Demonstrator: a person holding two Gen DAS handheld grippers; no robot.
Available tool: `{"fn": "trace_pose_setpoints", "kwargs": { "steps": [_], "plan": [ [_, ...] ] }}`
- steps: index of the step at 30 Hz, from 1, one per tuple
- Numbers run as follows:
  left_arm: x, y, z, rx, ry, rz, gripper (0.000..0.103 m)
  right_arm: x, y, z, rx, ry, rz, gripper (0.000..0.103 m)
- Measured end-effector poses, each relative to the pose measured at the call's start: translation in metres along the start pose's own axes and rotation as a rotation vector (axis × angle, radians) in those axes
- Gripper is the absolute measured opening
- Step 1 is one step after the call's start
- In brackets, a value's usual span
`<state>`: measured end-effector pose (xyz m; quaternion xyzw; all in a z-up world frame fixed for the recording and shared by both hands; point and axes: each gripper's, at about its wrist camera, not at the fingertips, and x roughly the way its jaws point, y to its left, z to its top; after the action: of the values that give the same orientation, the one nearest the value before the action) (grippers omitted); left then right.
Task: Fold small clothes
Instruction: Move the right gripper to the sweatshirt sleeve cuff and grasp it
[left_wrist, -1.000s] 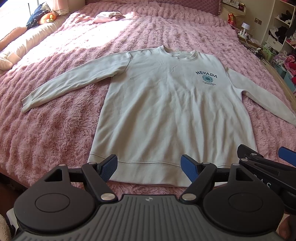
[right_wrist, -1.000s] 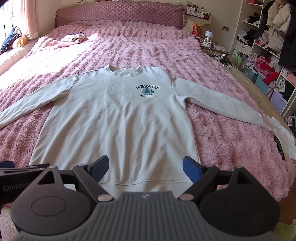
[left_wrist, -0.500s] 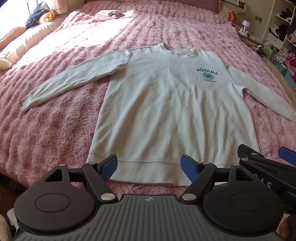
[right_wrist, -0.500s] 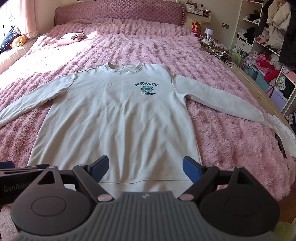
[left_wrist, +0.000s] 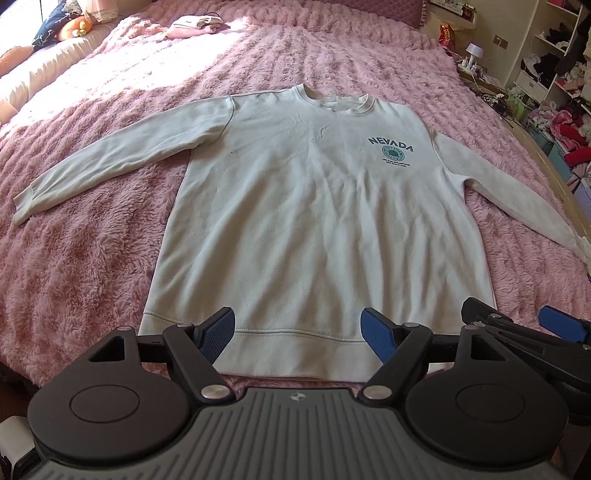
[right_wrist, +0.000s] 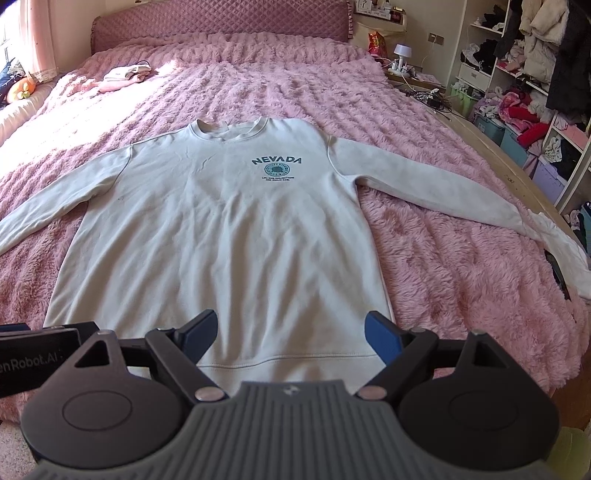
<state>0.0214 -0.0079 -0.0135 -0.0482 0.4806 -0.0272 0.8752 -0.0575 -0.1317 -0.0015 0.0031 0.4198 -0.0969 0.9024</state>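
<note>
Lying flat and face up on the fluffy pink bedspread: a pale sweatshirt with "NEVADA" printed on the chest, both sleeves spread out to the sides, neck toward the headboard. Hovering side by side at the hem end, left gripper and right gripper, each with blue-padded fingers spread wide and holding nothing, hem band just ahead of the fingertips, contact with the fabric impossible to tell.
</note>
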Motion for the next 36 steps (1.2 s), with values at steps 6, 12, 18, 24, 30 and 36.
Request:
{"fn": "trace_pose_setpoints", "kwargs": {
  "steps": [6,12,18,24,30,36],
  "plan": [
    [0.016,-0.020,0.013,0.043,-0.008,-0.069,0.091,0.011,-0.030,0.006,0.087,-0.045,-0.015,0.083],
    [0.046,-0.051,0.043,0.049,0.018,-0.158,0.091,0.019,-0.098,0.019,0.202,-0.231,0.010,0.083],
    [0.085,-0.093,0.078,0.038,-0.006,-0.368,0.091,0.065,-0.218,0.032,0.484,-0.339,-0.020,0.083],
    [0.148,-0.151,0.113,0.082,-0.017,-0.532,0.091,0.123,-0.330,0.031,0.693,-0.463,-0.092,0.083],
    [0.207,-0.198,0.138,0.094,-0.032,-0.634,0.091,0.185,-0.404,0.033,0.869,-0.481,-0.116,0.083],
    [0.259,-0.232,0.149,0.092,0.002,-0.686,0.091,0.236,-0.435,0.034,0.966,-0.467,-0.106,0.083]
  ]
}}
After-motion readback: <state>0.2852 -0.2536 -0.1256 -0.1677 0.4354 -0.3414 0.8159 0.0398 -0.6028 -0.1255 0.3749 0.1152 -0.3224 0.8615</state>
